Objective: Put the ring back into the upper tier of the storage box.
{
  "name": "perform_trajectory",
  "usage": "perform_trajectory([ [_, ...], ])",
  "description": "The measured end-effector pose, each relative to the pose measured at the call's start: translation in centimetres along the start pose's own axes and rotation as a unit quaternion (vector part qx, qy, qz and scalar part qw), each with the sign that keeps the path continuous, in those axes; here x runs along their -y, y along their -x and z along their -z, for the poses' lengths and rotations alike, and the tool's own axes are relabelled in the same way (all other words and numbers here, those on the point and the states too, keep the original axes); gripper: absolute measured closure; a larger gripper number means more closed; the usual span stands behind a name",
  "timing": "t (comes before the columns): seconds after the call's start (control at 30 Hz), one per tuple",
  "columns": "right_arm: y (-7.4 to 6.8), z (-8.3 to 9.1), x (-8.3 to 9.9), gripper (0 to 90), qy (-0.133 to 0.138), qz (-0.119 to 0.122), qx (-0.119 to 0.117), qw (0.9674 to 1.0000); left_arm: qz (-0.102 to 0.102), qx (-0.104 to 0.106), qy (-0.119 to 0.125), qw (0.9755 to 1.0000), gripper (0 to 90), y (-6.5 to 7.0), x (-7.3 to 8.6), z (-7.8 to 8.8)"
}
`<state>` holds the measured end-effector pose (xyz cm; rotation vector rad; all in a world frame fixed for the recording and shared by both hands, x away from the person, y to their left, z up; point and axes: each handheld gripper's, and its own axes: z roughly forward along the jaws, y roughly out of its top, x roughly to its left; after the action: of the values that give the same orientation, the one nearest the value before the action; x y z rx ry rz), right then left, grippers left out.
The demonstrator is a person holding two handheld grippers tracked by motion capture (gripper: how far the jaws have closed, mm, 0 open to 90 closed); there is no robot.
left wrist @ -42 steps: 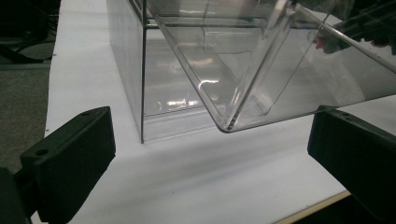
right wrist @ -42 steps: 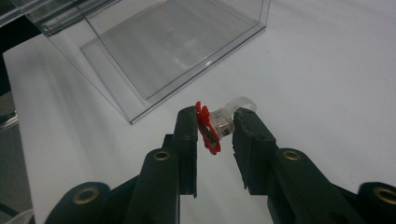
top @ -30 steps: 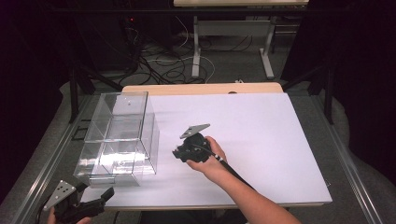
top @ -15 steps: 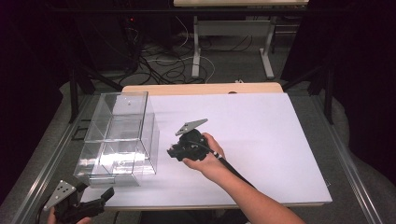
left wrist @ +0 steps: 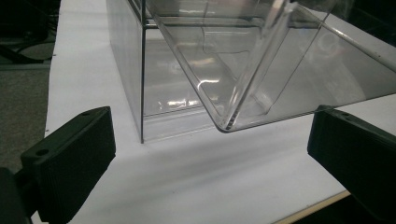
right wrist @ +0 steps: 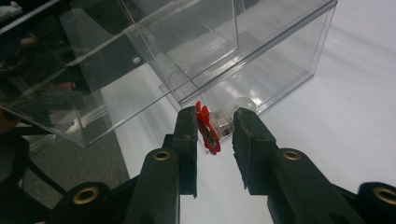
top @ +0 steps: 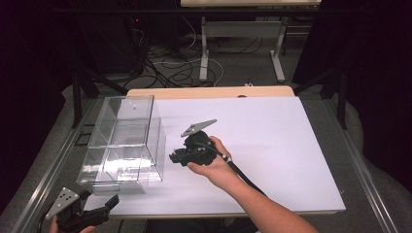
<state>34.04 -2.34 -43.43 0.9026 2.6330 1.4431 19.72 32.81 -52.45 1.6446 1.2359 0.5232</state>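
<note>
At the near left corner of the table [top: 272, 126], the left gripper [top: 97, 213] rests low with its jaws spread wide and nothing between them, pointing at the clear plastic box [top: 124, 143] just ahead. The box stands on the white sheet at the left side. To its right, the right gripper [top: 177, 156] is pinching a small clear piece with a red cap [right wrist: 208, 127], close beside the box.

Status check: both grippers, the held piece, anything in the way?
Right gripper shut on small red-and-clear part, beside clear acrylic box. Left gripper open, nothing between its jaws, at box's near corner. Box's tilted clear panel ahead of right gripper.
</note>
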Motion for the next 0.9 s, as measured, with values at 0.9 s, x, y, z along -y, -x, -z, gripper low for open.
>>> perform_trajectory([
  [0.9,-1.1,2.5,-2.9,71.4,0.019,-0.036,-0.038,0.9985,0.001,0.0,0.0,1.0,1.3,0.0,0.0,0.0],
])
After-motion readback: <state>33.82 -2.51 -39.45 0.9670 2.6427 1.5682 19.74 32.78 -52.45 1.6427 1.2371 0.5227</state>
